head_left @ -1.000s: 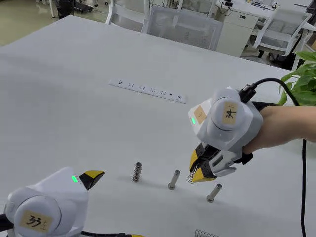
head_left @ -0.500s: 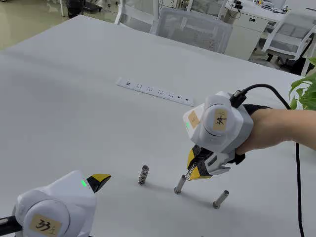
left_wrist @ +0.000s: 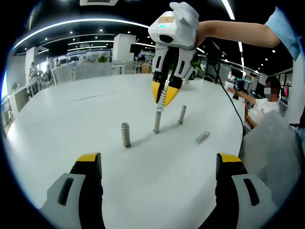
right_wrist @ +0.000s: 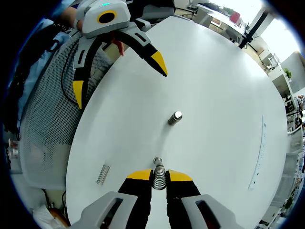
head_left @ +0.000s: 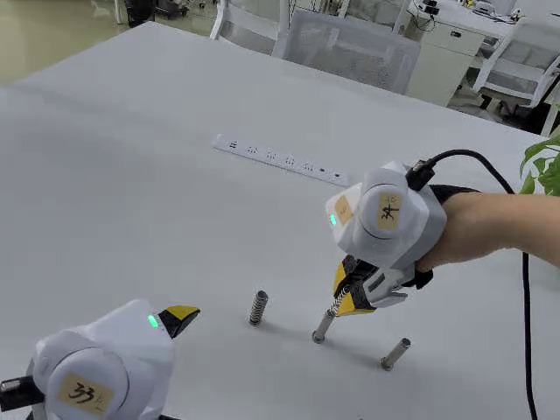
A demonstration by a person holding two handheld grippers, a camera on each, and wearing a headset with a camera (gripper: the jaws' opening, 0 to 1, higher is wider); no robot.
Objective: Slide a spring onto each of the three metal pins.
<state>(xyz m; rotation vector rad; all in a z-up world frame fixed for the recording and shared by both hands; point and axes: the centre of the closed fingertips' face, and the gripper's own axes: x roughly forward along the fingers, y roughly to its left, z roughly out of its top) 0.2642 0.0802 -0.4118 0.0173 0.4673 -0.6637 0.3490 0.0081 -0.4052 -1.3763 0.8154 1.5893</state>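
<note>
Three metal pins stand in a row on the white table. The left pin (head_left: 257, 308) (left_wrist: 125, 134) wears a spring. My right gripper (head_left: 354, 297) (left_wrist: 167, 93) is shut on a second spring (head_left: 337, 305) (left_wrist: 162, 101) (right_wrist: 158, 176), whose lower end sits at the top of the middle pin (head_left: 323, 326) (left_wrist: 157, 122) (right_wrist: 157, 161). The right pin (head_left: 395, 353) (left_wrist: 182, 114) is bare and leans. A loose spring (left_wrist: 202, 137) (right_wrist: 103, 174) lies on the table. My left gripper (left_wrist: 158, 162) (right_wrist: 119, 78) is open and holds nothing, near the front left.
A white power strip (head_left: 280, 159) (right_wrist: 257, 152) lies flat further back on the table (head_left: 131, 175). Mesh chairs (head_left: 350, 48) stand beyond the far edge. A black cable (head_left: 525, 289) trails from the right gripper. A green plant (head_left: 547, 166) is at the right edge.
The right gripper has carried the spring left and down, from between the middle and right pins to the top of the middle pin. The left gripper has barely moved.
</note>
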